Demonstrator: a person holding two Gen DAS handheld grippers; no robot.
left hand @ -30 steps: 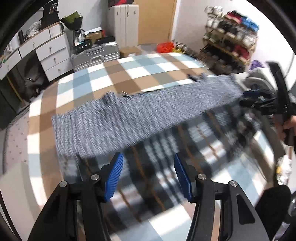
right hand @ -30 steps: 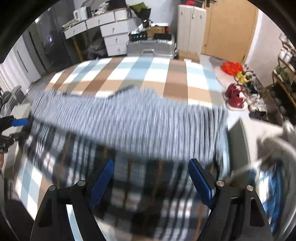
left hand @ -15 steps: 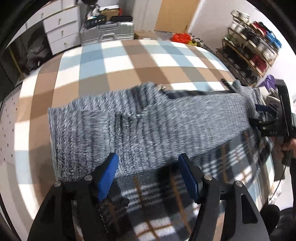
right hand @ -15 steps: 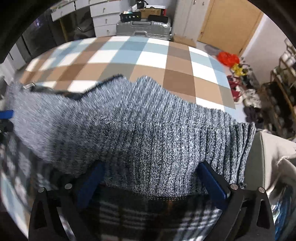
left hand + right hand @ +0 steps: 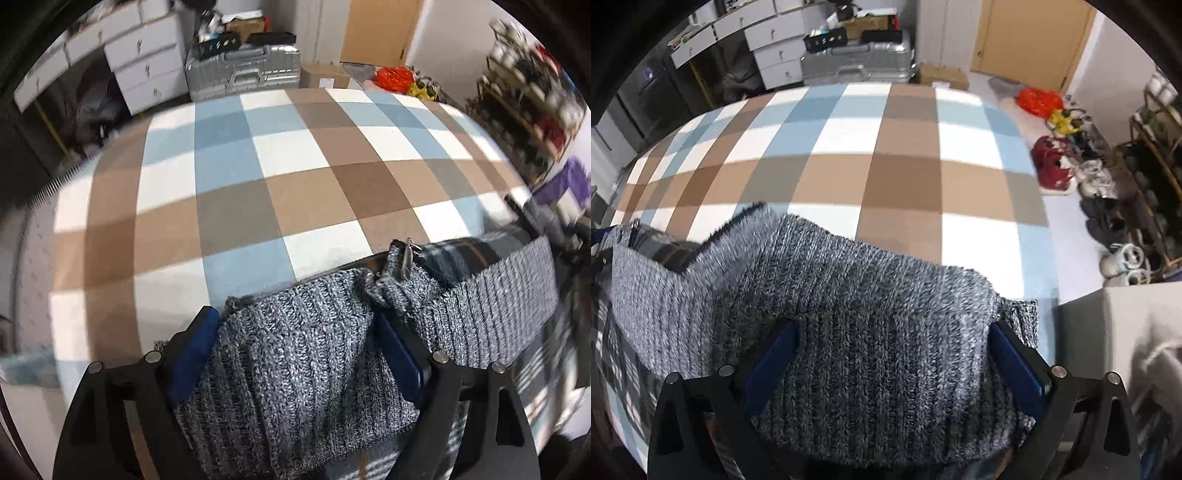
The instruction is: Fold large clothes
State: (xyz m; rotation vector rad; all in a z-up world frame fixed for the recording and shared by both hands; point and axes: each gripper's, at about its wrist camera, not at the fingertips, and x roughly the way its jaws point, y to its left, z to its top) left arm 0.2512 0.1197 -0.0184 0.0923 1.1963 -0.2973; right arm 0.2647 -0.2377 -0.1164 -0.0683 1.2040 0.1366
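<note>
Both tools dropped onto grey knit jacket (image 5: pixel 295 354), jaws just widening, cloth between

Each camera rode just behind its own blue-padded fingers and looked steeply down and forward, very near the grey knit cardigan (image 5: pixel 295 362) that filled the lower frame. The left wrist view sat at the garment's left end, the right wrist view (image 5: pixel 879 332) at its right end. Both shared the checked bedspread (image 5: pixel 229 177) (image 5: pixel 849 166), the silver suitcase (image 5: pixel 243 70) (image 5: pixel 857 62), white drawers and wooden door beyond.
</note>
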